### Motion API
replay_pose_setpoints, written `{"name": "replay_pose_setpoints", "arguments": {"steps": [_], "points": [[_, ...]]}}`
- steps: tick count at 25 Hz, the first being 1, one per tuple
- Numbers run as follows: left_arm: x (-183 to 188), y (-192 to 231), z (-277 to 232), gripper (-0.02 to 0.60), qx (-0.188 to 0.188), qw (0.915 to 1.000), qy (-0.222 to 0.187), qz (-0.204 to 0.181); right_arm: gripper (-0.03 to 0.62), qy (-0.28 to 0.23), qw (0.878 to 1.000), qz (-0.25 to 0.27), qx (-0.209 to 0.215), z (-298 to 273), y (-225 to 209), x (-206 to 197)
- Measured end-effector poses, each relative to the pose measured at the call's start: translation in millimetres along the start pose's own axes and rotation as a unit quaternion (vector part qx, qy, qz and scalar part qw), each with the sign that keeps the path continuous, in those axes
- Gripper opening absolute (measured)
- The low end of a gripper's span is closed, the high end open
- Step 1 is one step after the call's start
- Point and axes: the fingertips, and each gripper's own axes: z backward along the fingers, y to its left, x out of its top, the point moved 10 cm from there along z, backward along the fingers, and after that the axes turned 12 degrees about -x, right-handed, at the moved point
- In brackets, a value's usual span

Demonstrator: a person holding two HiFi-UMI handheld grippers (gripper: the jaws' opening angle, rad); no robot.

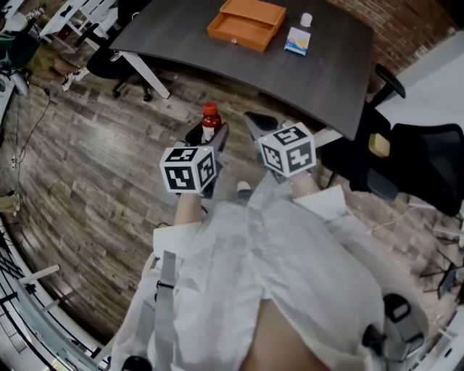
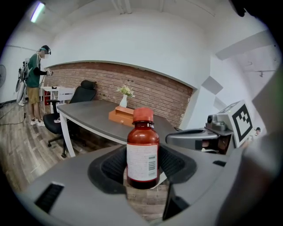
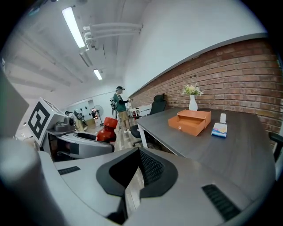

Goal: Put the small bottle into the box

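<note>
A small brown bottle (image 1: pixel 210 120) with a red cap and white label stands upright between the jaws of my left gripper (image 1: pixel 210 136), which is shut on it. In the left gripper view the bottle (image 2: pixel 143 152) fills the middle. My right gripper (image 1: pixel 256 123) hangs beside it on the right with its jaws together and nothing in them; the floor shows through the thin slit in the right gripper view (image 3: pixel 134 183). The orange box (image 1: pixel 246 24) lies open on the dark grey table (image 1: pixel 333 72), well ahead of both grippers. The same box (image 3: pixel 193 122) shows in the right gripper view.
A blue-and-white packet (image 1: pixel 297 41) and a small white container (image 1: pixel 307 19) lie right of the box. Black office chairs stand at the right (image 1: pixel 413 159) and far left (image 1: pixel 109 64). Wooden floor lies between me and the table. A person (image 2: pixel 33 79) stands far off.
</note>
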Motion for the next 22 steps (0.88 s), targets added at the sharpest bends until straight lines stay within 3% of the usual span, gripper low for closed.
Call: {"name": "replay_pose_setpoints", "arguments": {"steps": [13, 22], "points": [[18.0, 22.2, -34.7, 0.22, 0.018, 0.9996, 0.019, 0.014, 0.003, 0.026, 0.999, -0.037, 0.009, -32.8, -31.4, -2.1], [47.3, 55.1, -61.0, 0.219, -0.015, 0.9997, 0.017, -0.011, 0.003, 0.024, 0.998, -0.054, -0.016, -64.0, -44.3, 13.3]]}}
